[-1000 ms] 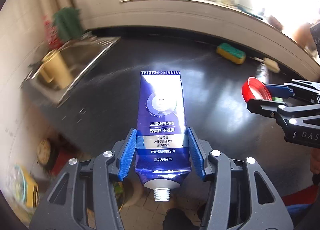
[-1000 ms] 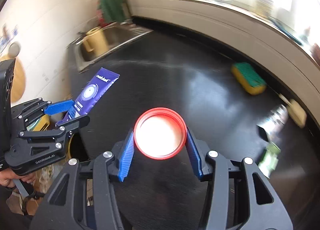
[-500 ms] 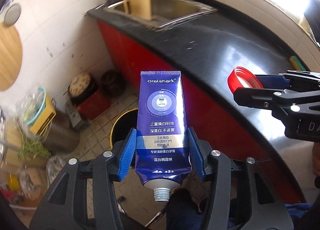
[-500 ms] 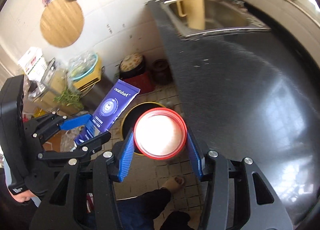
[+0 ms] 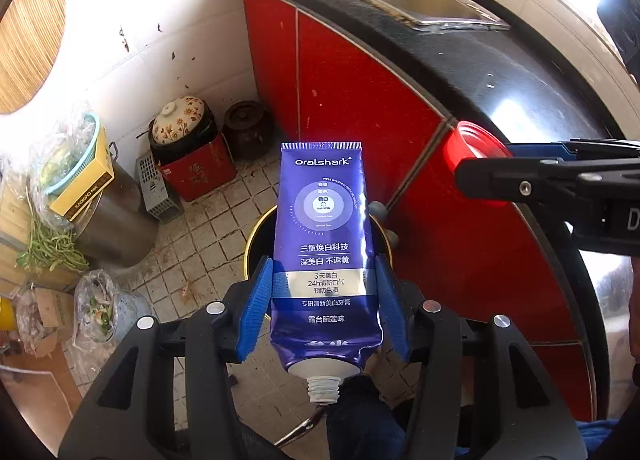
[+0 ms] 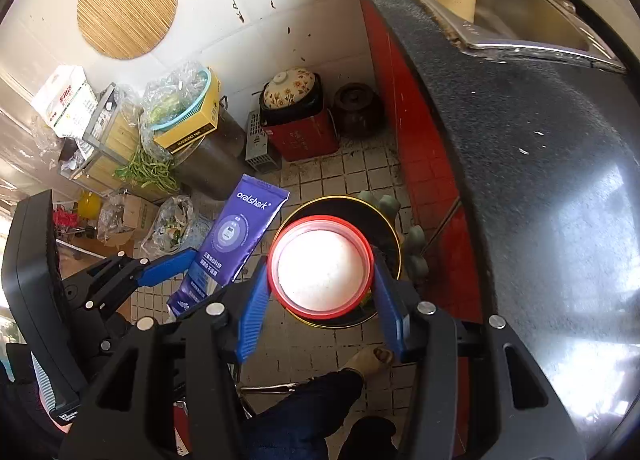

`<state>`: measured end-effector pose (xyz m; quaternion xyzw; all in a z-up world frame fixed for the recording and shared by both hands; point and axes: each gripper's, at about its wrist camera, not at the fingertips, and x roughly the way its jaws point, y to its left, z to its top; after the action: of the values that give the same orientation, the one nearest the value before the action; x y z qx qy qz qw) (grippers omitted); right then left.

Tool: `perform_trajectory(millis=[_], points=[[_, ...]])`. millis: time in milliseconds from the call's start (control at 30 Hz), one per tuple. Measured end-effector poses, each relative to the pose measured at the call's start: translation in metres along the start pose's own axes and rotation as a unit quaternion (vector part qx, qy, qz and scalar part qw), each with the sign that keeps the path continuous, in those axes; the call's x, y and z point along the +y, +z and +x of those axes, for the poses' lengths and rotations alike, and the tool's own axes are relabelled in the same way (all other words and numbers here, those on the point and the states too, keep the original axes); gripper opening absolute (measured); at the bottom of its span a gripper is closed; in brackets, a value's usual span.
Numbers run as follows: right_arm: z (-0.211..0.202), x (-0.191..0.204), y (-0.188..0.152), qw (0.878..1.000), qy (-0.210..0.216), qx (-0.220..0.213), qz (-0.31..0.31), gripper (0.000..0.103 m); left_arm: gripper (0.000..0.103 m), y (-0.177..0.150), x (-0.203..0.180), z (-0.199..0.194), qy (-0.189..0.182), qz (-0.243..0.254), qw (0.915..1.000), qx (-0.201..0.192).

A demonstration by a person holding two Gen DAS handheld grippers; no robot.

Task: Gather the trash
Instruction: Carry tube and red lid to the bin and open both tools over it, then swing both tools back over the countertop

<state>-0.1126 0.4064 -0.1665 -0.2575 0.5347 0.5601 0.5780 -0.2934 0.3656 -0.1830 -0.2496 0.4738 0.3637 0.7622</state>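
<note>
The left gripper [image 5: 324,308] had its fingers closed on a blue toothpaste tube [image 5: 326,244], uncapped nozzle pointing back at the holder. The right gripper [image 6: 320,292] had clamped a red lid [image 6: 320,266] by its rim. Both hung over the black, yellow-rimmed bin [image 6: 390,227] on the tiled floor beside the red cabinet [image 5: 360,91]. The tube sat toward the bin's near-left edge — let go there, it would likely tip outside. The lid, held level, could glance off the rim and roll away — and residue might drip from the open nozzle.
</note>
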Motion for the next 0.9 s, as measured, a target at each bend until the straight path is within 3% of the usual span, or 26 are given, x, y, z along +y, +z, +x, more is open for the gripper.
perform_trajectory(millis=[300, 367, 400, 433, 533, 733, 900], points=[[0.015, 0.013, 0.017, 1.0, 0.002, 0.014, -0.003, 0.049, 0.051, 0.008, 0.014, 0.018, -0.013, -0.007, 0.9999, 0.007], [0.016, 0.012, 0.018, 1.0, 0.008, 0.018, -0.002, 0.055, 0.06, 0.009, 0.015, 0.022, -0.02, -0.008, 0.9997, 0.015], [0.017, 0.012, 0.019, 1.0, 0.009, 0.018, -0.001, 0.062, 0.075, 0.009, 0.016, 0.024, -0.013, -0.011, 0.9997, 0.015], [0.017, 0.012, 0.02, 1.0, 0.007, 0.016, 0.0, 0.065, 0.08, 0.009, 0.017, 0.024, -0.008, -0.013, 0.9998, 0.011], [0.01, 0.008, 0.02, 1.0, 0.006, 0.012, 0.005, 0.068, 0.08, 0.01, 0.018, 0.023, -0.008, -0.015, 0.9998, 0.008], [-0.027, -0.013, 0.005, 1.0, -0.002, -0.015, 0.025, 0.069, 0.084, 0.011, 0.007, 0.012, -0.02, -0.001, 0.9998, -0.001], [-0.085, -0.046, -0.025, 0.996, -0.045, -0.063, 0.051, 0.078, 0.093, 0.017, -0.031, -0.01, -0.032, 0.035, 0.9985, -0.026]])
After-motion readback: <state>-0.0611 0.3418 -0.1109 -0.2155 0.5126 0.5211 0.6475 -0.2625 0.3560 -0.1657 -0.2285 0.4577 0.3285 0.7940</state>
